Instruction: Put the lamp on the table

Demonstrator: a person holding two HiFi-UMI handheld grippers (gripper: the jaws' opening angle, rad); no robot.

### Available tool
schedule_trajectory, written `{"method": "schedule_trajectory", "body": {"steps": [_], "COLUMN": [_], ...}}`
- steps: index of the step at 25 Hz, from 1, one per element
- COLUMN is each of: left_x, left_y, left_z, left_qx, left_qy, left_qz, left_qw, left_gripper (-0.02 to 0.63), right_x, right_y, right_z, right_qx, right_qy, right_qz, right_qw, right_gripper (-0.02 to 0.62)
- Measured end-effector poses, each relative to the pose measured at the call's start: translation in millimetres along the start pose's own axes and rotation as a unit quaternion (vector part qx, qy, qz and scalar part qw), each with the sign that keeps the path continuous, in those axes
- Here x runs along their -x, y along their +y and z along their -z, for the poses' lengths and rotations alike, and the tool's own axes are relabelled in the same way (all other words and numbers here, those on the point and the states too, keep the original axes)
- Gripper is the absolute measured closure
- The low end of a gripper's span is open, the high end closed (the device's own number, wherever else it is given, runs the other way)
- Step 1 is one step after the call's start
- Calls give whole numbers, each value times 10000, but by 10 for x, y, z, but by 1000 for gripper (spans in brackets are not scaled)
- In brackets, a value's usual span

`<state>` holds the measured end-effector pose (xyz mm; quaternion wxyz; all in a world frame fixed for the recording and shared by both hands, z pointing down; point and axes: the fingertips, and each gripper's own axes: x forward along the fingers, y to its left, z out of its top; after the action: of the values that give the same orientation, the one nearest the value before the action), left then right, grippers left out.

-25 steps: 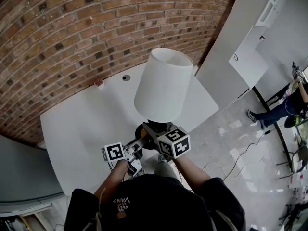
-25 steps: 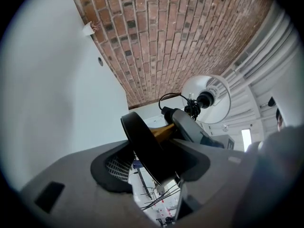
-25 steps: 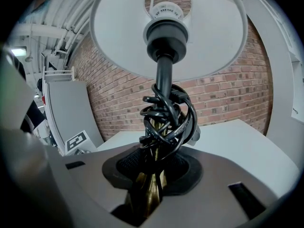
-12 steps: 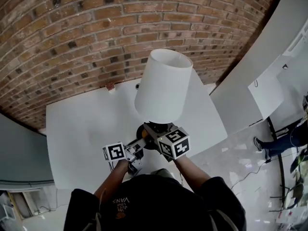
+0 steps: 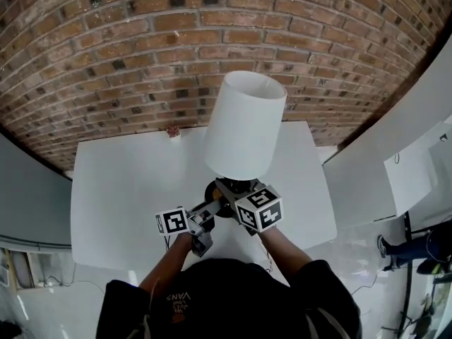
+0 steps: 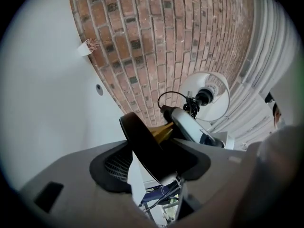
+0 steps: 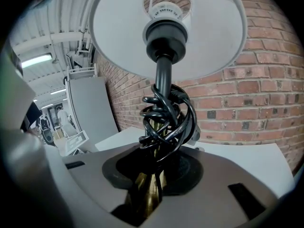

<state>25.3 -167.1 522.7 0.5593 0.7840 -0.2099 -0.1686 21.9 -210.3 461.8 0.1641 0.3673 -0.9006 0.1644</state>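
left gripper [image 5: 205, 214]: jaws opening, set wide, the rim of the black round base [image 6: 142, 144] between them, both pads against it.
right gripper [image 5: 233, 189]: jaws partly drawn in, clamped on the brass stem [image 7: 146, 194], just above and to the right of the left gripper.
lamp [image 5: 244, 126]: carried by both grippers and tilted away from them, its white shade up and beyond the right gripper's jaws. Base over the near part of the desk; touching it or not, cannot tell.
cord [image 7: 166, 122]: black, wound in loose loops round the stem just beyond the right gripper's jaws, under the bulb socket.
desk [image 5: 127, 189]: white, below and ahead of both grippers.
small white-and-pink object [image 5: 172, 131]: at the desk's far edge, ahead and left of the left gripper, against the wall, well apart from the lamp.
brick wall [image 5: 141, 55]: straight ahead of both grippers, behind the desk.
grey panel [image 5: 367, 175]: off to the right of the right gripper, beside the desk's right edge.
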Motion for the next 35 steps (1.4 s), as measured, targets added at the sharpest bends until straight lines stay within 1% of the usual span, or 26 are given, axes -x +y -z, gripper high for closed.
{"method": "schedule_trajectory", "body": {"steps": [5, 11, 13, 16, 18, 23, 25, 28, 35], "left_x": [-209, -438, -466, -465, -434, -215, -105, 54, 280], "left_y": [105, 227, 297, 442, 531, 672, 737, 805, 906], "left_z": [-111, -144, -146, -145, -118, -39, -40, -88, -375], "left_qx": [-212, -358, -500, -749, -781, -855, -946, -1187, -1709], "left_qy": [-325, -458, -493, -522, -541, -624, -661, -725, -1050], "left_qz": [-82, -246, -419, -815, -990, -1377, -1529, -1804, -2390], "left_qw": [9992, 9980, 9966, 9925, 9905, 9848, 9815, 9737, 9501], "left_gripper": [357, 344, 341, 328, 321, 334, 339, 356, 414], "right_x": [-105, -173, -195, -231, -263, -384, -448, -545, -767], "right_y": [-220, -497, -579, -745, -876, -1259, -1414, -1613, -1966], "right_z": [-27, 25, 68, 136, 169, 167, 130, 78, 40], "right_qx": [131, 90, 71, 95, 119, 129, 158, 247, 481], "right_qy": [32, 95, 132, 201, 232, 164, 111, 40, -75], "right_qz": [-279, -420, -434, -375, -309, -66, 52, 246, 648], "right_qw": [9995, 9990, 9989, 9990, 9992, 9998, 9998, 9994, 9967], "right_gripper": [494, 494, 494, 494, 494, 494, 494, 494, 494]}}
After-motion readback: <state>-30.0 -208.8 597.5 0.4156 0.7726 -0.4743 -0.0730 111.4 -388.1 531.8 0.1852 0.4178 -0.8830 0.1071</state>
